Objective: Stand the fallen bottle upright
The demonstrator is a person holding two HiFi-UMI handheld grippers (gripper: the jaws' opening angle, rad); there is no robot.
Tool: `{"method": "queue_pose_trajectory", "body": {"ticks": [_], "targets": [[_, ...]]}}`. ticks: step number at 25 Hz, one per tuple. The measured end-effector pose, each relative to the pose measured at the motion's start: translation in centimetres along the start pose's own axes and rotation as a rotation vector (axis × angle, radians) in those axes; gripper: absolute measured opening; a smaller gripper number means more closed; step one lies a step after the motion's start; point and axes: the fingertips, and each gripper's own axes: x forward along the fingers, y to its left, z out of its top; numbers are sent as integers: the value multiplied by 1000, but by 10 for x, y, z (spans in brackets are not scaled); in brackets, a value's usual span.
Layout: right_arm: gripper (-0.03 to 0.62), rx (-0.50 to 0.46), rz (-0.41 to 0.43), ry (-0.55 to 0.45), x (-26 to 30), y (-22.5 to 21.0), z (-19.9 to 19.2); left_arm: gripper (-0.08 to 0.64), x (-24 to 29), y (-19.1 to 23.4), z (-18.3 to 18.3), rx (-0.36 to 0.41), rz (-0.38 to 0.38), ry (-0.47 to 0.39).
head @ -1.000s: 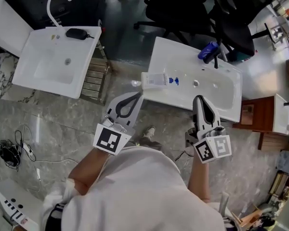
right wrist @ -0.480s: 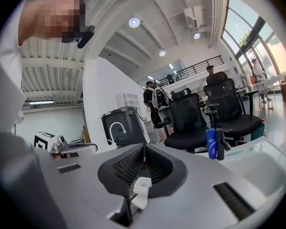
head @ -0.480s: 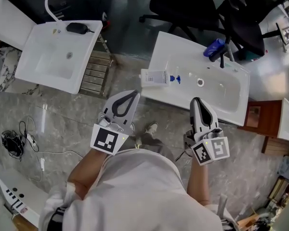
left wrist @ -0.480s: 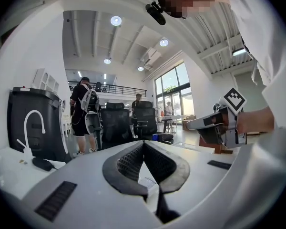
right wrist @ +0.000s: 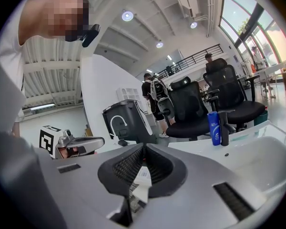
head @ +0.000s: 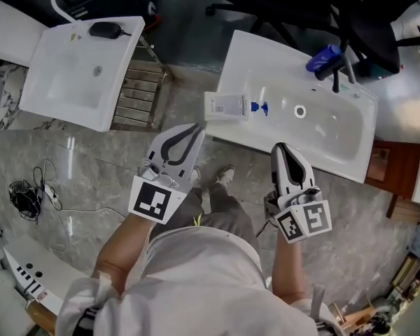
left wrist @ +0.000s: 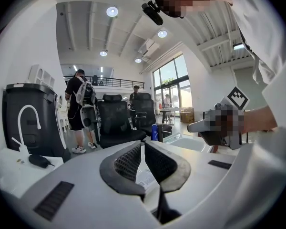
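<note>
Head view: the white plastic pump bottle with a blue nozzle (head: 227, 106) lies on its side on the near left corner of the long white washbasin (head: 322, 135). Its long axis runs across the picture, nozzle toward my right. It lies just ahead of my left tongs (head: 197, 127), whose tips are pressed together on nothing. My right tongs (head: 283, 148) sit farther off, toward the nozzle end, and are equally narrow. I judge the left is the nearer one, and it must open first.

Left gripper view: my left tongs (left wrist: 142, 145) meet at the tips, empty. A white printed patch (left wrist: 145, 175) shows through the hollow below them, probably the bottle's label; the jaws hide the rest.

Right gripper view: my right tongs (right wrist: 143, 147) are closed and empty too, with a similar barcoded scrap (right wrist: 142, 175) behind them. The nozzle is hidden.
</note>
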Motion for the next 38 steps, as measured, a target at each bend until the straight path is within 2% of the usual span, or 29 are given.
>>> {"method": "queue_pose_trajectory", "body": {"ticks": [4,7,12,17,24,35,38], "targets": [[41,15,16,20,14,-8,-16,33,15,0,-22,11,-32,49],[41,30,14,30,22,-18,-30,71,27,-2,-34,32,-62,75],[41,72,6,46,34,-35,-57,107,45,-4,-53,120,-127,131],[41,103,9,68,44,-48,-80,143,66,-1,-71,101,-143,172],[41,125,9,48,50,-59,-98,161,91,-3,-93,139,-190,225],[41,169,16,42,60,-75,-135,236,131,-5,-130,143,-263,281],[41,180,19,41,62,-76,-141,271,141,-11,-139,158,-305,314]]}}
